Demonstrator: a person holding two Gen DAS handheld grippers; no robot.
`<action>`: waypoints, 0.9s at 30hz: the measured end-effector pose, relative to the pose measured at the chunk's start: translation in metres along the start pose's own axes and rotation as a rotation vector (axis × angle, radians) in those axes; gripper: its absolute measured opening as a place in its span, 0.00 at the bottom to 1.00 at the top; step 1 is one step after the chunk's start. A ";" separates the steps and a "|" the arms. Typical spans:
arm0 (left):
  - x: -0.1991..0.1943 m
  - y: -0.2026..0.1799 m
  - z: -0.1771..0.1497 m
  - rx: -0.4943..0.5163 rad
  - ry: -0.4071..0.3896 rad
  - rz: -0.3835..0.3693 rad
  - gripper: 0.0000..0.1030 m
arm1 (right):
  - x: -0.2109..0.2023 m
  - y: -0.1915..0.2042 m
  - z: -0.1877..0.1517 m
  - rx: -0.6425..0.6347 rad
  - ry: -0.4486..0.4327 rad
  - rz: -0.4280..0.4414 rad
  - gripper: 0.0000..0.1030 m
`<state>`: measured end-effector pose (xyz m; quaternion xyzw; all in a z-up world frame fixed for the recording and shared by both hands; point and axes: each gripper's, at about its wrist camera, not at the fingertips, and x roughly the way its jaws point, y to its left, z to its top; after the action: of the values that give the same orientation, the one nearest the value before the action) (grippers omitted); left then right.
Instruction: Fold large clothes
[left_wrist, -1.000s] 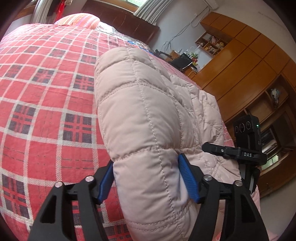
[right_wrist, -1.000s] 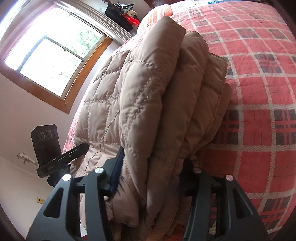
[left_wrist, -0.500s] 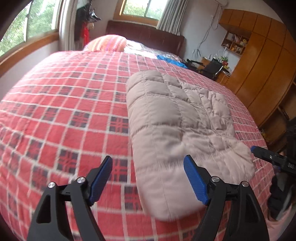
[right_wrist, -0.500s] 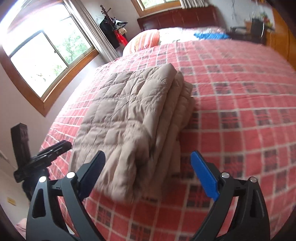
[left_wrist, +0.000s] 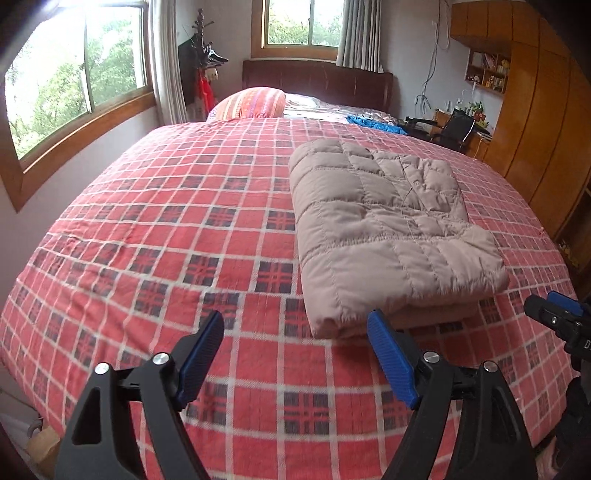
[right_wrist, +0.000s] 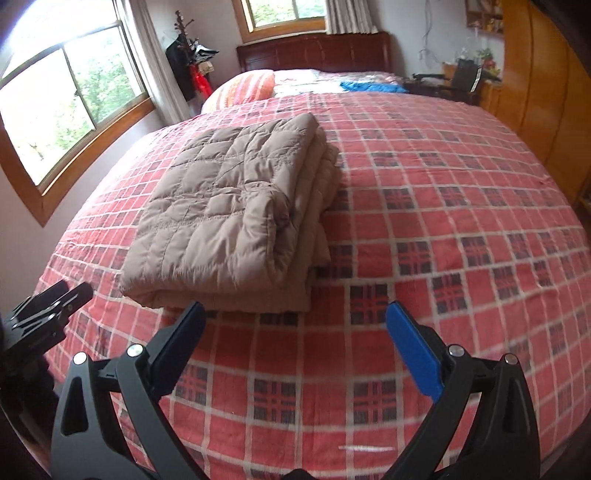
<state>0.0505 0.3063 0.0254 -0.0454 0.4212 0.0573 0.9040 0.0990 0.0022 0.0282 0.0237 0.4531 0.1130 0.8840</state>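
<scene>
A beige quilted jacket (left_wrist: 388, 229) lies folded into a thick rectangle on the red plaid bedspread (left_wrist: 166, 229). In the right wrist view the same jacket (right_wrist: 236, 214) shows its stacked layers along the right side. My left gripper (left_wrist: 295, 332) is open, pulled back from the jacket's near edge, nothing between its blue pads. My right gripper (right_wrist: 295, 321) is open too, a short way in front of the jacket's near right corner. The right gripper's tip (left_wrist: 554, 314) shows at the left view's right edge; the left gripper's tip (right_wrist: 51, 299) shows at the right view's left edge.
A striped pillow (left_wrist: 251, 103) and a blue cloth (left_wrist: 373, 123) lie near the dark headboard (left_wrist: 317, 86). Windows (left_wrist: 74, 85) line the left wall. A wooden wardrobe (left_wrist: 543, 122) stands on the right, and a coat stand (left_wrist: 201, 59) in the far corner.
Both grippers let go of the jacket and opened, then drew back and up from it. The jacket now lies flat on the bed, farther from both cameras.
</scene>
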 end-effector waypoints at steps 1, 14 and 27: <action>-0.003 -0.001 -0.003 0.002 0.005 0.009 0.78 | -0.003 0.000 -0.002 -0.002 -0.005 -0.011 0.95; -0.032 -0.004 -0.033 0.016 0.007 0.053 0.78 | -0.031 0.018 -0.034 -0.001 -0.032 -0.095 0.95; -0.055 0.000 -0.045 -0.003 -0.030 0.063 0.78 | -0.040 0.027 -0.050 0.005 -0.039 -0.120 0.95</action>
<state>-0.0187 0.2972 0.0393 -0.0323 0.4088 0.0872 0.9079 0.0315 0.0170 0.0345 0.0009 0.4364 0.0585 0.8978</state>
